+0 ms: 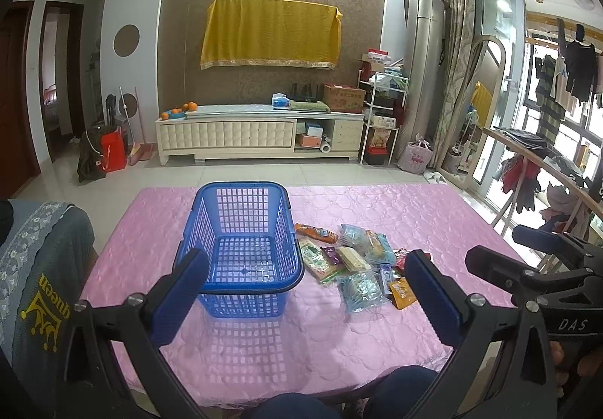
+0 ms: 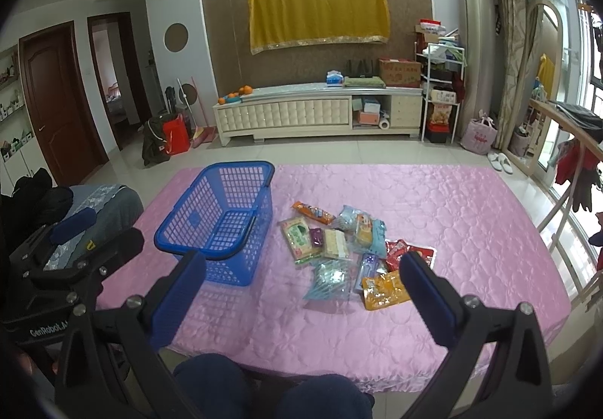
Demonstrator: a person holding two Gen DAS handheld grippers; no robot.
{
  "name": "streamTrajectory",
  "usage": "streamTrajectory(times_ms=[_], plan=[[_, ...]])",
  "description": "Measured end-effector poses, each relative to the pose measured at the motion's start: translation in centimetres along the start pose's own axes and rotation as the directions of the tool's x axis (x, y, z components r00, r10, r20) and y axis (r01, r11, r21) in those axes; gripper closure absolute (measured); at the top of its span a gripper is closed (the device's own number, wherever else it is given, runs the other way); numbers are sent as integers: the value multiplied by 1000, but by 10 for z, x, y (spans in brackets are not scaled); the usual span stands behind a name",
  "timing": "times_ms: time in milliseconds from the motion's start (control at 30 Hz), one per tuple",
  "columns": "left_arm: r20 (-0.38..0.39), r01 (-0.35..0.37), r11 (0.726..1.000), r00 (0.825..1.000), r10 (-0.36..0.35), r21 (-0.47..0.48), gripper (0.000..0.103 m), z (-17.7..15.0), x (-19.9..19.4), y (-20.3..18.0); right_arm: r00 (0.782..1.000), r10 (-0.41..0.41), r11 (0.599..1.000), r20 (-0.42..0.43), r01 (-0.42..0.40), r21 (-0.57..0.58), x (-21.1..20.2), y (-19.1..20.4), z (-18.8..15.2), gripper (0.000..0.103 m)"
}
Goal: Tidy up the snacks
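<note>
An empty blue plastic basket [image 1: 211, 230] [image 2: 177, 223] stands on the pink tablecloth [image 1: 377, 324] [image 2: 452, 223], left of centre. Just right of it lies a pile of several snack packets [image 1: 350, 257] [image 2: 339, 249]: an orange packet [image 2: 384, 292], a red one [image 2: 407, 251], a clear bluish bag [image 2: 328, 281], a green-and-white pack [image 2: 299, 238]. My left gripper [image 1: 307, 272] hovers open above the table's near edge, its fingers framing the basket and the pile. My right gripper [image 2: 301, 273] is open too, nothing between its fingers, with the pile straight ahead.
A chair with a grey cover [image 1: 34, 268] [image 2: 101, 204] stands at the table's left side. The person's knees [image 2: 264, 389] sit under the near edge. Beyond the table are tiled floor and a white TV cabinet [image 1: 260, 132]. A clothes rack [image 1: 546, 170] stands at the right.
</note>
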State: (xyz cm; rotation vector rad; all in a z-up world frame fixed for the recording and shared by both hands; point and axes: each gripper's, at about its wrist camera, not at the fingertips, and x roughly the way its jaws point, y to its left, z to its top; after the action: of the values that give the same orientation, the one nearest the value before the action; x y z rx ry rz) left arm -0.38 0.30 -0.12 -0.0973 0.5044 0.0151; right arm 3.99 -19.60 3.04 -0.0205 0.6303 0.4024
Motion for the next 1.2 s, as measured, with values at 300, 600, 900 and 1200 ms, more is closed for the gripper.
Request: streamTrajectory(times_ms=[300,600,900,1200], plan=[[2,-2,1000,1000,2,2,0,-1,-2,0,1000,8,1000,-3,-8,1,-2,1,0,0],[-2,-4,1000,1000,4,5,0,-1,-2,1,1000,13,1000,-3,-13,3,-4,2,0,0],[-11,-5,1000,1000,5,-3,0,-1,-3,1,1000,17,1000,-8,-17,1,-6,2,0,0],[-17,6,1000,1000,-7,-15,0,2,-5,4,1000,23,1000,-17,-23,-10,-5,2,1,0]])
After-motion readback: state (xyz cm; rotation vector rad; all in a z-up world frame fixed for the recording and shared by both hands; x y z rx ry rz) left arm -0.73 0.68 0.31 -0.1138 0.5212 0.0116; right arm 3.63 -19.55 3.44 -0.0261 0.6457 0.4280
